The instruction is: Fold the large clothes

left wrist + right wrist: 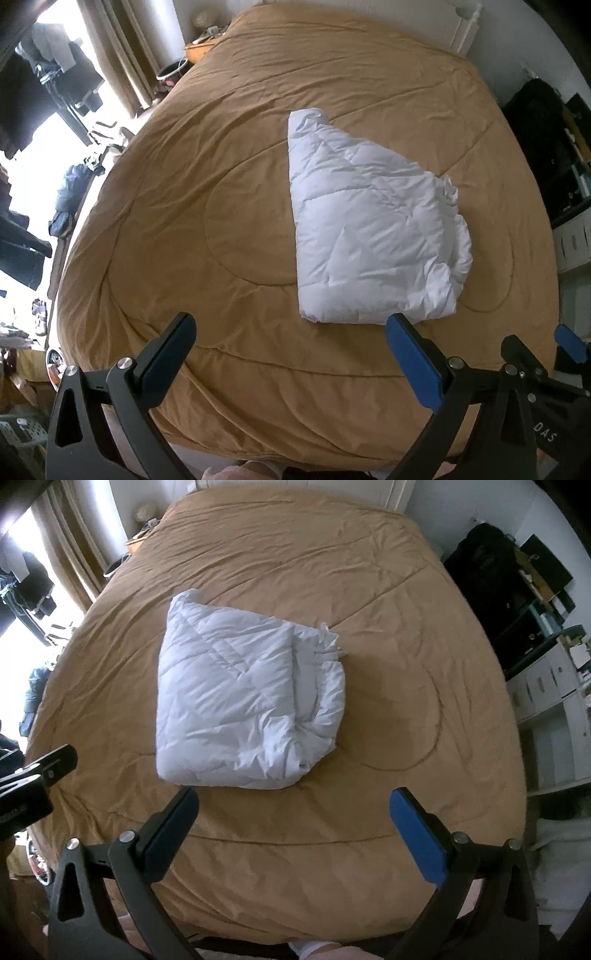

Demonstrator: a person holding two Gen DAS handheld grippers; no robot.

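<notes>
Claws both stand wide open and grip nothing. Left claw hangs above the near edge of the bed, its two fingers spread far apart and aimed forward and down over the tan cover; the blue pad of its right finger shows plainly, and that tip sits just in front of the near edge of the quilt without touching it. Right claw is held the same way, level with the left and just beside it, fingers splayed and pointing across the bed; part of it shows at the right edge of the left view, and part of the left claw shows at the left edge of the right view.

White and padded, the quilt lies folded into a thick, roughly square bundle near the middle of the bed, a little toward the near side. Its left side is a smooth fold; its right side shows bunched, loose layers. It lies flat on the cover, apart from both claws. Shelves stand to the right of the bed, curtains to the left.
</notes>
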